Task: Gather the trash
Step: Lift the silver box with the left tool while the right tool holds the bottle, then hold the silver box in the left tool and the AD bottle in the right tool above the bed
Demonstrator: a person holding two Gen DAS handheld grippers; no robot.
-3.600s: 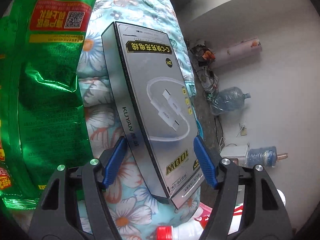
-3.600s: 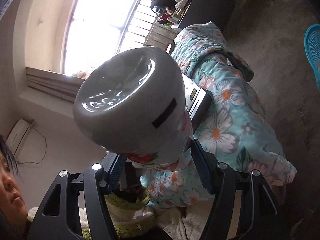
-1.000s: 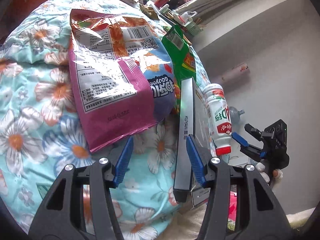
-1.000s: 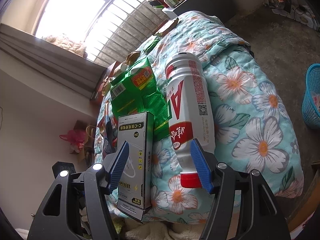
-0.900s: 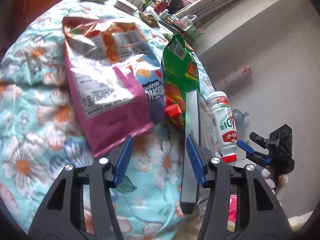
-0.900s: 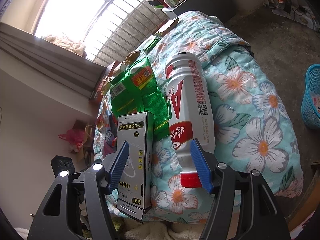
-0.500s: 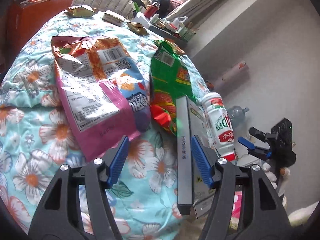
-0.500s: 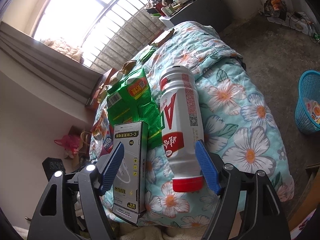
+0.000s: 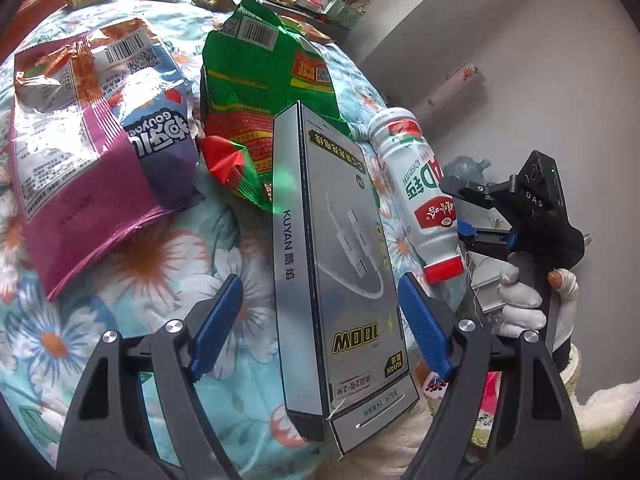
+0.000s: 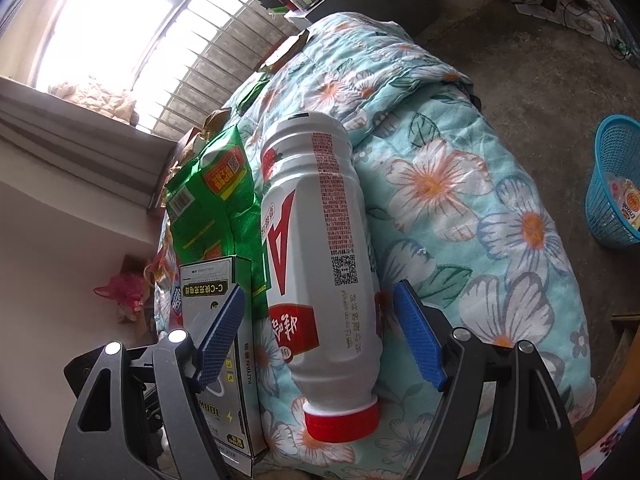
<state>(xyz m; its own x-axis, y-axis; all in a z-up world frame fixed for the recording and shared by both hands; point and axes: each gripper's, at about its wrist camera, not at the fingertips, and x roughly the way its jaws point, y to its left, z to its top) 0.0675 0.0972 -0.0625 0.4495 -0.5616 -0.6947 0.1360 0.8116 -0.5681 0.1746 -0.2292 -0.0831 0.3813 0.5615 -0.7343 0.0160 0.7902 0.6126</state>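
White bottle (image 10: 320,264), red cap, lying flat; both grippers' fingers spread, empty.

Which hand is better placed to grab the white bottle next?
Right. The right tongs are open and already straddle the white bottle lying on the floral quilt. The left tongs are open around the silver cable box, with the bottle off to their side.

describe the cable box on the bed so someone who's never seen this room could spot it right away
On the floral quilt, at its near edge, trash lies in a row. The cable box lies between the green bag and the white bottle, framed by the open left gripper. It is the only flat silver carton, marked 100W.
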